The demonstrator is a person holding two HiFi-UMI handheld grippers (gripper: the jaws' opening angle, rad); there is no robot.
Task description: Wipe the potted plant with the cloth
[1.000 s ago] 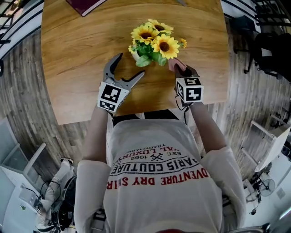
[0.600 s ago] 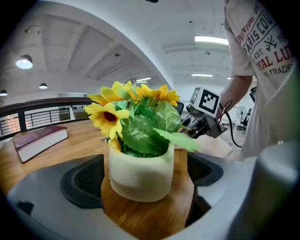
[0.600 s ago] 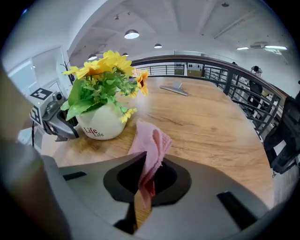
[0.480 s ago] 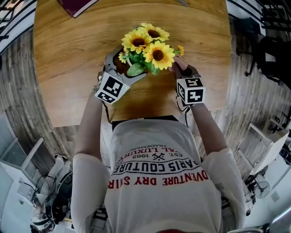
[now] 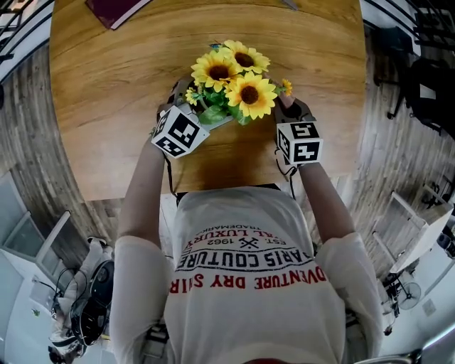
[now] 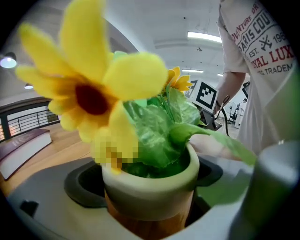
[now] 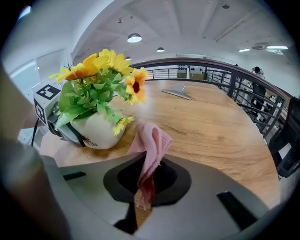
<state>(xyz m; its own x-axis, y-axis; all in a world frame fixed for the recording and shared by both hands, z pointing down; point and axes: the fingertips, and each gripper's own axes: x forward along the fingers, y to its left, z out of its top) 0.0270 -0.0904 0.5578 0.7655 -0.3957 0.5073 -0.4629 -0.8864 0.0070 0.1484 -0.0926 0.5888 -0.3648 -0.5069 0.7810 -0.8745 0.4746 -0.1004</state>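
Note:
The potted plant (image 5: pixel 231 71), yellow sunflowers over green leaves in a cream pot (image 6: pixel 150 185), stands on the wooden table (image 5: pixel 106 85). My left gripper (image 5: pixel 190 106) reaches in from the left, its jaws spread wide on either side of the pot. In the left gripper view a gap shows on each side of the pot. To the plant's right, my right gripper (image 5: pixel 288 106) is shut on a pink cloth (image 7: pixel 150 145). The cloth sticks up from the jaws close beside the pot (image 7: pixel 96 129).
A dark red book (image 5: pixel 114 8) lies at the table's far left corner. A flat grey object (image 7: pixel 177 93) lies at the far side. The table's near edge runs just behind both grippers. A railing (image 7: pixel 243 89) borders the floor beyond the table.
My left gripper has moved forward from the near left, and its jaws now stand around the pot. The right gripper with the cloth has edged slightly closer to the plant.

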